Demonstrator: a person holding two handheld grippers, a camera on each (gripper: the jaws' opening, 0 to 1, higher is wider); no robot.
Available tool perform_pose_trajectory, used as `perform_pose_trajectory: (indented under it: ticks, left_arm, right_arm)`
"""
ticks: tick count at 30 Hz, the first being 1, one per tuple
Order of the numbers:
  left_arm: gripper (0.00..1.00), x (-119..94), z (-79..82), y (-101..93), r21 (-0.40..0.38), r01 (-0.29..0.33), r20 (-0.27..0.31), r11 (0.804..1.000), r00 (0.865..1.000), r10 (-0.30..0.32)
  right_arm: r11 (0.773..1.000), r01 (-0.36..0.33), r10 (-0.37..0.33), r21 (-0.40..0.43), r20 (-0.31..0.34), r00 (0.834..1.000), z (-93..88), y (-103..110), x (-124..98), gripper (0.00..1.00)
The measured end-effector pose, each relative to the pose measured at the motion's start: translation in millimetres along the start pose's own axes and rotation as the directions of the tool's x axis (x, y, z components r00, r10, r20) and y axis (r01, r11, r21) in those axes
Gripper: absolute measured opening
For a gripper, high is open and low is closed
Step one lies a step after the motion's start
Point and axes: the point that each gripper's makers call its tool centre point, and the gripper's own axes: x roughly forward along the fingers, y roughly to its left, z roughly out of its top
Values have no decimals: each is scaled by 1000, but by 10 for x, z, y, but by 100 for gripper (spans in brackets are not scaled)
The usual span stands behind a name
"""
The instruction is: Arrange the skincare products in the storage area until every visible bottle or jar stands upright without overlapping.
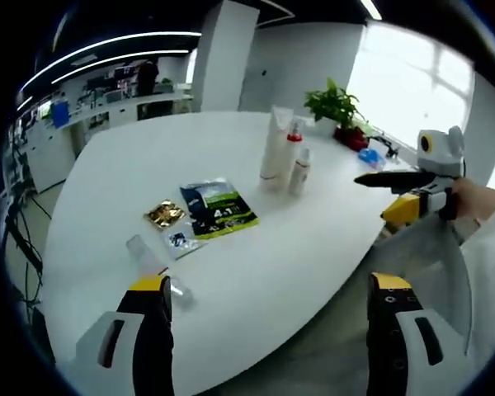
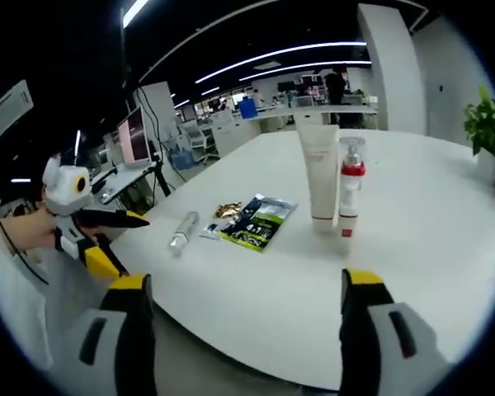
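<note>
— Could anything be read on the things on the table [image 1: 313, 247]?

— Only the big dark-and-green packet [image 1: 219, 209], ahead of the left tongs [image 1: 268, 305] and a little to their left side. It carried "4 in 1" in large white figures; the smaller print was too blurred to make out. From the right tongs [image 2: 246, 299] the same packet lay ahead and slightly left, its writing too small to read.

— How many packets were there?

— Three: that large one, a small gold packet [image 1: 165, 214] just beside it, and a small blue-and-white packet [image 1: 181, 241] touching its near corner.

— And the bottles?

— Four containers. A tall white tube [image 2: 318, 173] stood upright well ahead of the right tongs, with a spray bottle with a red collar [image 2: 350, 186] just beside it. In the left gripper view a smaller white bottle [image 1: 299, 172] stood near those two, ahead and to the right of the packets. The fourth, a clear bottle [image 1: 153, 266], lay on its side just past the left jaw of the left tongs.

— How did the tongs stand?

— Both wide apart, holding nothing, jaws over the table's near edge. Each was seen from the other's side, held off the table's edge.

— Anything else?

— One potted green plant [image 1: 337, 109] at the far edge.
</note>
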Motion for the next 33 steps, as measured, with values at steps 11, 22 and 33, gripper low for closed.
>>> perform_pose_trajectory:
  ticks: [11,22,33]
  left_arm:
    - [97,-27,-7,13,23,16,-9,1000,1000,-16]
    - [97,-74,32,192,64,-3,-15,998,1000,4]
    - [94,-82,2,570,52,-79,-54,996,995,82]
  right_arm:
    - [999,45,-45,-19,-7,999,-108,-5,-103,94]
    - [999,37,-38,-33,-8,999,-120,4,-88,93]
    - [998,55,-55,-23,7,998,-110,-35,-106,91]
